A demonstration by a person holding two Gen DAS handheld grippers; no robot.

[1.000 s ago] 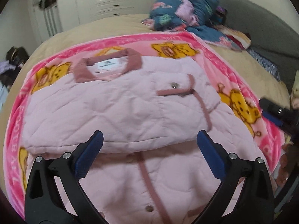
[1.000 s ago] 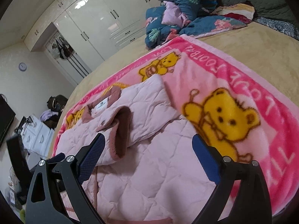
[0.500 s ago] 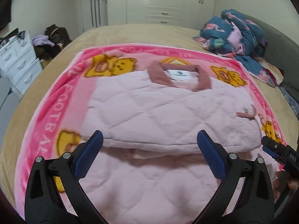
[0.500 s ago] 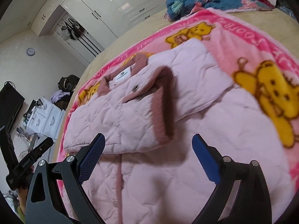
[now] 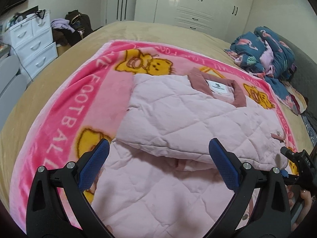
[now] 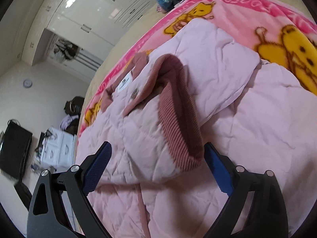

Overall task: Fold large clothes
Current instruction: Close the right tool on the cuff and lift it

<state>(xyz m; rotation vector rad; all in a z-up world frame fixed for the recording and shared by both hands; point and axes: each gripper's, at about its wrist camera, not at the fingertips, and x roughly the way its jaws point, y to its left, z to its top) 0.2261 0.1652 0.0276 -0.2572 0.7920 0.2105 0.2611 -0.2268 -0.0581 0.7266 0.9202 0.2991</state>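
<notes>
I swung the left tool (image 5: 158, 164) leftward along the pink jacket (image 5: 178, 123) until its collar (image 5: 218, 85) sat up right, while my right tool (image 6: 156, 168) closed in around the ribbed cuff (image 6: 178, 127).

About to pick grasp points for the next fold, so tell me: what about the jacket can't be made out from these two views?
- Jacket hem: cut off by the bottom edge behind the left gripper in the left wrist view.
- Other sleeve: hidden under the folded quilted layer.
- Collar label text: too small to read.
- Ribbed cuff inside: in shadow in the right wrist view; the right gripper straddles it.
</notes>
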